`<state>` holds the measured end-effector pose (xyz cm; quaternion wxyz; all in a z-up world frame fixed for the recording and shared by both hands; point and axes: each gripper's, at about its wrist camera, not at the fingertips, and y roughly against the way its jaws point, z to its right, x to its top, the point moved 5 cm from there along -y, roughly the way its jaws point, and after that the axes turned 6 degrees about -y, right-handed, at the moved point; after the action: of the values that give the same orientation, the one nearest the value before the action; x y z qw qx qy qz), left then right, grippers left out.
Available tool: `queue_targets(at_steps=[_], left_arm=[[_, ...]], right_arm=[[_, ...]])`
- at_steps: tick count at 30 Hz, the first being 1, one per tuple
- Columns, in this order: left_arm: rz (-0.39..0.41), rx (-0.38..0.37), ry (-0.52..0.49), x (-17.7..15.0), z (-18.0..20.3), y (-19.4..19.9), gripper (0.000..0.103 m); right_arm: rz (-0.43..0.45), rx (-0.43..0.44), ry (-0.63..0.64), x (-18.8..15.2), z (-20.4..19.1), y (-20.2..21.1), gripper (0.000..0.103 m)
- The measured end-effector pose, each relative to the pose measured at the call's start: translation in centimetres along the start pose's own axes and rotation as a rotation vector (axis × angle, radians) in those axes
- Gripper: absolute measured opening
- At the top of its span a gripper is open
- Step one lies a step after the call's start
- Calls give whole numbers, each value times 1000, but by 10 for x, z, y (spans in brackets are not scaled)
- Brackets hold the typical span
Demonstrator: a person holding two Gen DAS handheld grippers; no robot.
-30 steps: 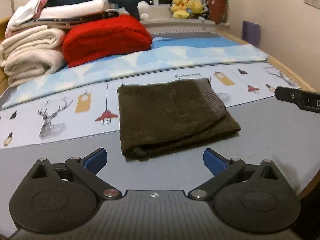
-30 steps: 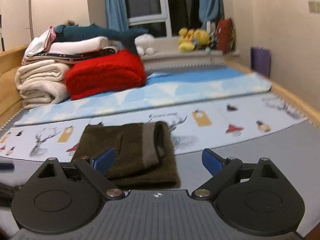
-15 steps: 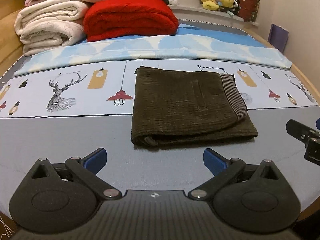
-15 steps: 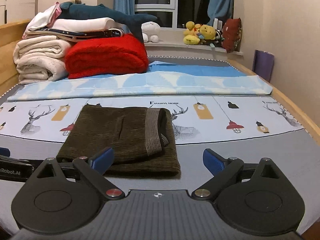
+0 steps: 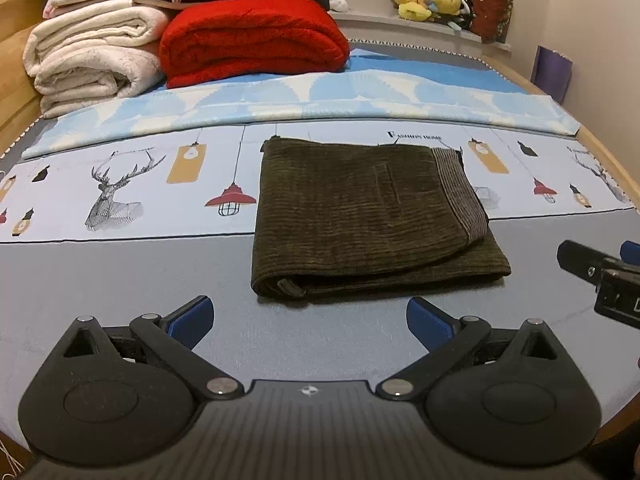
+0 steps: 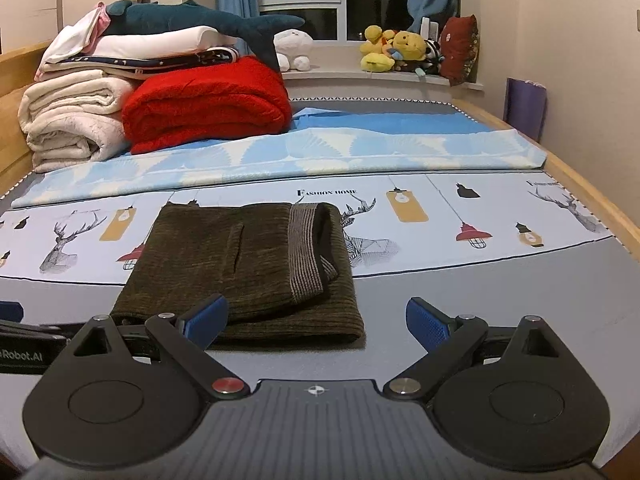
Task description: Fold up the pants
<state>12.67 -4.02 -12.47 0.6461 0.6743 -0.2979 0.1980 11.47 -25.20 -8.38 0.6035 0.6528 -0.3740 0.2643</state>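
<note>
The dark olive corduroy pants lie folded into a compact rectangle on the bed, striped waistband on the right side. They also show in the right wrist view. My left gripper is open and empty, just in front of the pants' near edge. My right gripper is open and empty, near the pants' front right corner; its left fingertip overlaps the fold's near edge in the image. The right gripper shows at the right edge of the left wrist view.
The bed has a grey sheet and a printed strip with deer and lamps. Folded white blankets and a red blanket are stacked at the back left. A wooden bed rail runs along the right.
Both grippers have pulled back slightly and steadied, still open. The left view has tilted down and levelled. The pants have not moved.
</note>
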Motion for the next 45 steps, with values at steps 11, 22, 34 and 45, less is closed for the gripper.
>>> queue_targets(at_steps=[11, 22, 34, 45], left_arm=[[4, -5, 0, 0, -1, 0, 103], [3, -7, 2, -1, -1, 0, 103], [7, -8, 2, 0, 0, 0, 103], [10, -12, 4, 1, 0, 1, 103]], right_arm=[[-3, 11, 11, -2, -6, 1, 96], [-8, 16, 20, -1, -6, 0, 96], [-8, 15, 21, -1, -7, -1, 96], [-8, 16, 20, -1, -7, -1, 96]])
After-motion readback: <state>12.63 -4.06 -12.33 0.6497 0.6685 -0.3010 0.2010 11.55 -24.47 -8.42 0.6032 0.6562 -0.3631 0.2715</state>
